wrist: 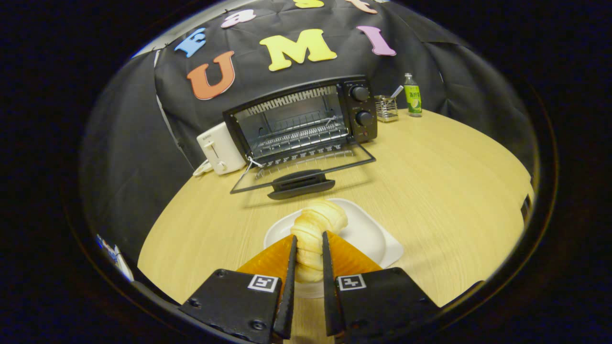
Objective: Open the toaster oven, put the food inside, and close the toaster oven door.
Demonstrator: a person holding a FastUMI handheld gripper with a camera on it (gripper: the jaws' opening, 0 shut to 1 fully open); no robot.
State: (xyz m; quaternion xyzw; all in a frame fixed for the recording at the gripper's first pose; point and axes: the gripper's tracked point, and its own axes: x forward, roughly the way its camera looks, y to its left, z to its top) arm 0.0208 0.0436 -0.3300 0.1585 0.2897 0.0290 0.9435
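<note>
- Bread roll (313, 234), twisted and pale, sits low centre of frame between the gripper (310, 255) fingers; both fingers press its sides, jaws nearly closed on it.
- Roll rests over the white plate (368, 234), just ahead of the fingers; can't tell if it's lifted clear yet.
- Handling guess: light, soft, squashes easily. Hold mid-body across the narrow waist, minimal squeeze, or it deforms or tears at the twists.
- Surface looks dry, so slip risk is low; sag at the far end is likelier.
- Toaster oven (306, 119) at upper centre, beyond the plate, door (301, 179) dropped flat open toward us, rack visible inside.
- Door handle lies between plate and oven cavity, so the roll must clear it going in.
- White toaster (220, 148) left of oven, bottle (412, 95) and wire holder (386, 108) right.
</note>
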